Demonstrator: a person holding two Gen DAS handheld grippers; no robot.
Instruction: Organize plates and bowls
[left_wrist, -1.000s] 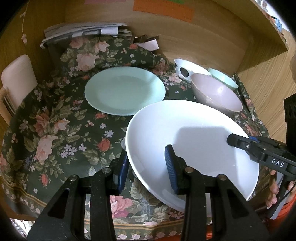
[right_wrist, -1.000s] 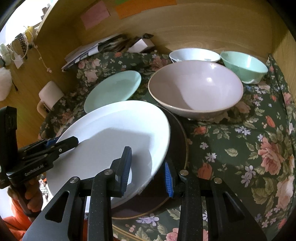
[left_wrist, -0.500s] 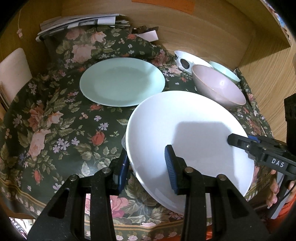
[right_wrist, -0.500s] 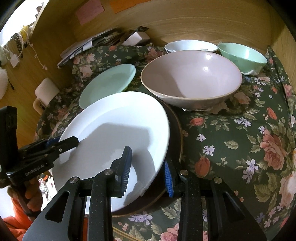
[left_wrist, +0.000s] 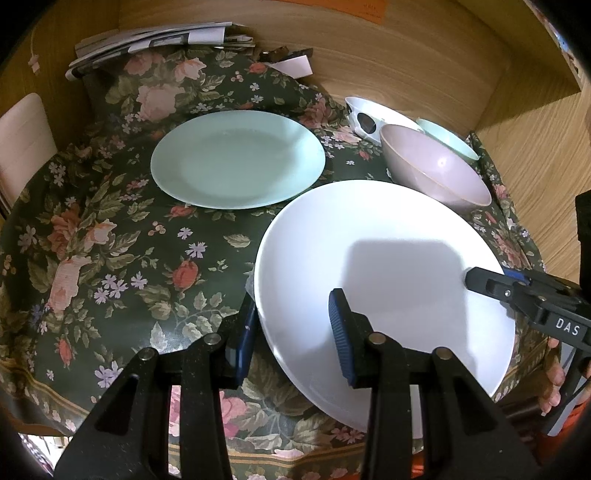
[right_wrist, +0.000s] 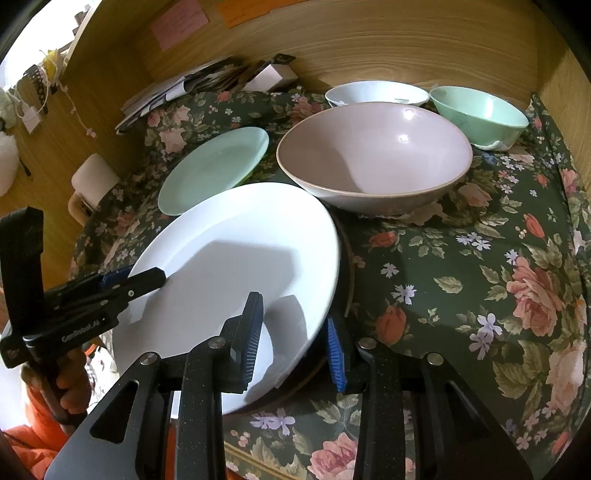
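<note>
A large white plate is held tilted above the floral tablecloth by both grippers. My left gripper clamps its left rim; my right gripper clamps its right rim, and each shows in the other's view. In the right wrist view the white plate hangs over a dark brown plate on the cloth. A mint plate lies further back left. A pink bowl, a white bowl and a mint bowl stand at the back right.
Wooden walls close in the table at the back and right. A stack of papers and a small box lie at the back. A pale chair back stands at the left.
Both grippers have carried the white plate forward and left over the table, toward the mint plate. The bowls look nearer in the right wrist view.
</note>
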